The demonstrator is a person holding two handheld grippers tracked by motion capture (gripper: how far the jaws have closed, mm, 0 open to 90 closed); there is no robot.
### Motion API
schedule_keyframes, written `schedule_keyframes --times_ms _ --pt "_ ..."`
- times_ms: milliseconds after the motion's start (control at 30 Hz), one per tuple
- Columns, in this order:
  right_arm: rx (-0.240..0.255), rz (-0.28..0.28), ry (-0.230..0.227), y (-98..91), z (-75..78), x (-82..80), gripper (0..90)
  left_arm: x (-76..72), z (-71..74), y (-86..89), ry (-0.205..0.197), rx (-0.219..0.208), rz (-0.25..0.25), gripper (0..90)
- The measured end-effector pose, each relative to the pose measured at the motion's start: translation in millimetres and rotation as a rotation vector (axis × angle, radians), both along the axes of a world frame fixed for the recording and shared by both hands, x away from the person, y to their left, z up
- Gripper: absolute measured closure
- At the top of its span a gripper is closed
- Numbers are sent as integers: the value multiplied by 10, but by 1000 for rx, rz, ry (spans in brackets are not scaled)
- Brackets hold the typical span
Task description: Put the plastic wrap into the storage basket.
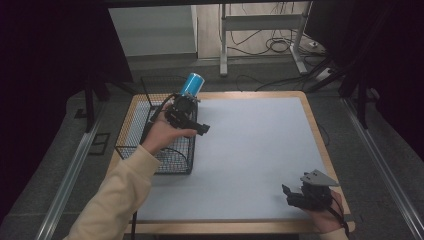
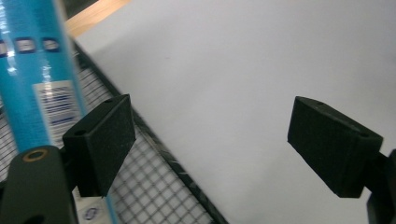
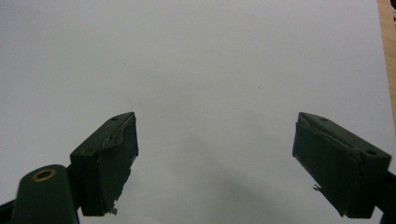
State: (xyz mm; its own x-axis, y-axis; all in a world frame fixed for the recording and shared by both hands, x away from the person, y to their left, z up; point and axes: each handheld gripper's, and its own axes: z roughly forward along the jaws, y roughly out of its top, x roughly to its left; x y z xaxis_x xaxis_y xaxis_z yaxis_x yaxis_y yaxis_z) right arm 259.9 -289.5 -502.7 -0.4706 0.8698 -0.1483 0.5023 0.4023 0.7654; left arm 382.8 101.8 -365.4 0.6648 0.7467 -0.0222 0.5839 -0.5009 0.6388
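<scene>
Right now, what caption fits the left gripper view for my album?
Open black jaws of the left gripper over a white mat, blue tube and wire basket beside.

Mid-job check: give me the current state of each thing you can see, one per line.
Left gripper: open, nothing between its jaws, held over the basket's edge.
Right gripper: open, empty, low over the mat.
Blue can: leaning, by the basket's far corner; what supports it is unclear.
Wire basket: upright at the table's left edge; contents hidden by the arm.
White mat: flat, bare.
</scene>
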Motion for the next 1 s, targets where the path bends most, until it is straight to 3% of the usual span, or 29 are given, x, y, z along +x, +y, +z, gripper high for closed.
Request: schedule_keyframes --times_ms 167,333,467,667,1000 --pt "0 0 -3 3 6 -6 145 -342 -63 -132 -25 -45 -82 152" --pt "-2 4 -4 7 6 -7 145 -603 -274 -246 -40 -33 -120 152" --pt "1 7 -6 8 8 -9 145 -746 -486 -284 -27 -31 -139 153" --pt "2 9 -12 13 11 -5 145 -830 -681 -286 -11 -40 -144 153" --pt "3 12 -20 10 18 -9 144 -842 -724 -310 -6 -45 -149 152"
